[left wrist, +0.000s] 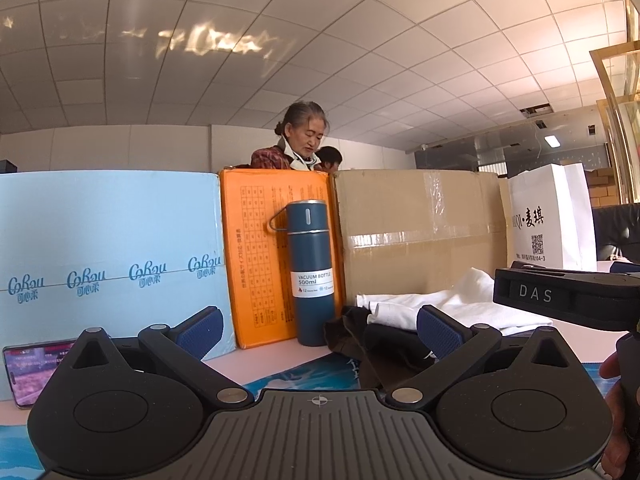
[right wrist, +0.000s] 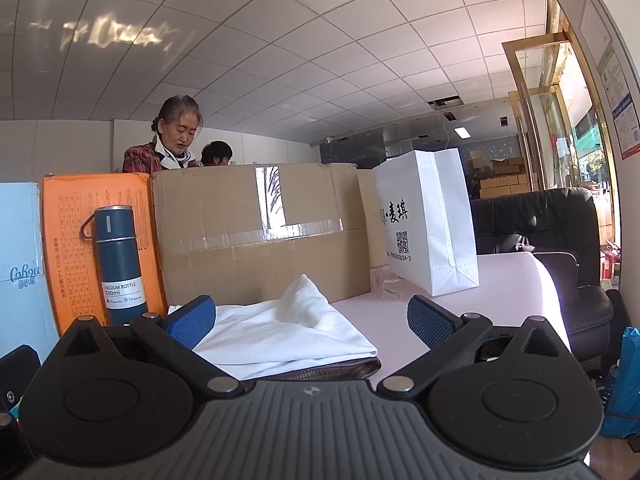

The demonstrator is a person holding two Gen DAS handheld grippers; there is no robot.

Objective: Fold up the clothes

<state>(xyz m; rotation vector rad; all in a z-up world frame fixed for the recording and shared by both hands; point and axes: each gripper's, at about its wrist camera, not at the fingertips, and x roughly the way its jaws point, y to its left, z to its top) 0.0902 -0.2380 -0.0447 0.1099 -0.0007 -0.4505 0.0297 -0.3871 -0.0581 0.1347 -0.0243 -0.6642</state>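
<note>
A white garment (right wrist: 296, 328) lies folded on the pale table, on top of a dark brown garment (right wrist: 332, 370) whose edge shows beneath it. In the left wrist view the white garment (left wrist: 452, 308) sits right of centre, with the dark brown garment (left wrist: 360, 340) crumpled in front of it. My left gripper (left wrist: 320, 332) is open, level with the dark cloth, and holds nothing. My right gripper (right wrist: 312, 322) is open just in front of the white pile, its left blue pad (right wrist: 192, 320) beside the cloth. The right gripper's black body (left wrist: 568, 300) shows at the right of the left wrist view.
A blue vacuum bottle (left wrist: 311, 272) stands against an orange box (left wrist: 256, 260), flanked by a light blue box (left wrist: 108, 256) and a brown carton (right wrist: 260, 232). A white paper bag (right wrist: 432, 224) stands right. A phone (left wrist: 28, 368) leans left. A person (right wrist: 168, 140) stands behind the boxes. A black chair (right wrist: 560, 248) is beyond the table's edge.
</note>
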